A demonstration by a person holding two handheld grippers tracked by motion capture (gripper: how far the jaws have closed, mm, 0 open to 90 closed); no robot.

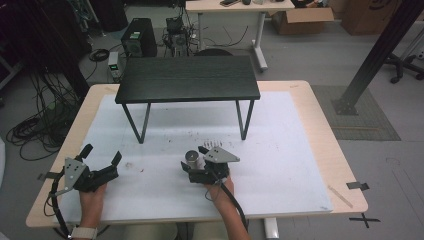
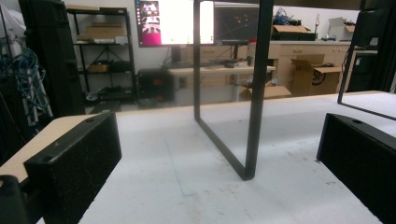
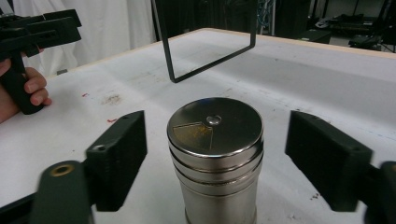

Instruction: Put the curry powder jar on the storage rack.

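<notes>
Right tool [image 3: 215, 163] jaws apart, straddling steel shaker [image 3: 215, 154], pads not touching. Left tool [image 1: 102, 162] wide, empty, nine o'clock. Centre shaker, squeeze below lid.

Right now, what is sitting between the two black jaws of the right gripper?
A shiny round metal shaker tin stands upright between the right gripper's jaws in the right gripper view, with a gap on each side, so the pads do not touch it.

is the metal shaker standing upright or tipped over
Upright: the metal shaker stands on its base on the white table cover, round lid facing up, between the right gripper's fingers.
</notes>
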